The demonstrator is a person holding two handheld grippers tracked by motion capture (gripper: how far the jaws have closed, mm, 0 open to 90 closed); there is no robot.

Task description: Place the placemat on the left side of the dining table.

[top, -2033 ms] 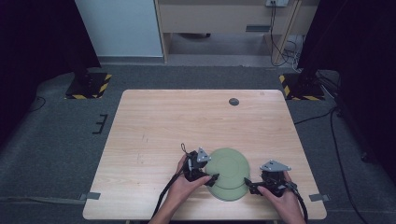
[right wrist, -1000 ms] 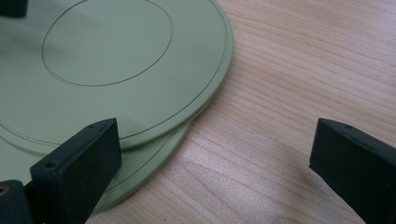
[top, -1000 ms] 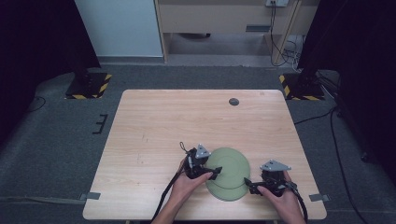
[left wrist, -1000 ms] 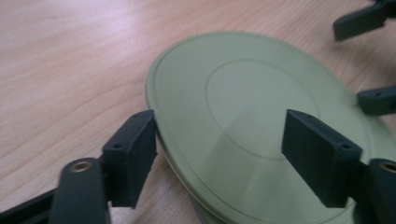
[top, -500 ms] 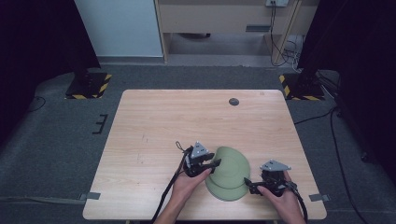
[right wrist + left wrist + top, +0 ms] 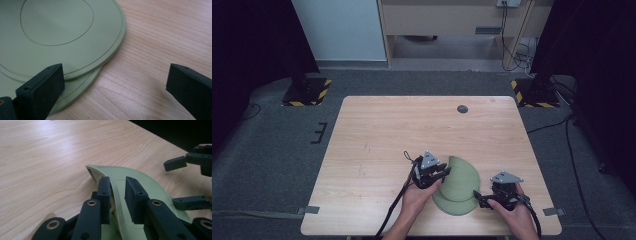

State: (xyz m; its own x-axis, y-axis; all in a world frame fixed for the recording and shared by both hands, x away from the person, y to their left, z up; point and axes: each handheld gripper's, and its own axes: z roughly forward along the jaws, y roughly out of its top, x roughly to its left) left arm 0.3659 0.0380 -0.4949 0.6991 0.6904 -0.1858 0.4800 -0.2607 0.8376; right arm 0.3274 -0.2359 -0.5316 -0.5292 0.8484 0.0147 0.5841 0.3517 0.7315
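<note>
Pale wooden surface (image 6: 402,130) fills the middle of the high view, with two sage-green plates low and right of centre. Your upper plate (image 6: 460,175) is tipped up on edge over the lower plate (image 6: 452,205), which lies flat. Both are matte, round and thin-rimmed, with a faint ring scored inside the base. Your left tongs (image 6: 443,173) pinch the raised rim of the upper plate, one jaw on each side. Your right tongs (image 6: 482,199) stand wide apart just beside the plates' right edge, holding nothing.
</note>
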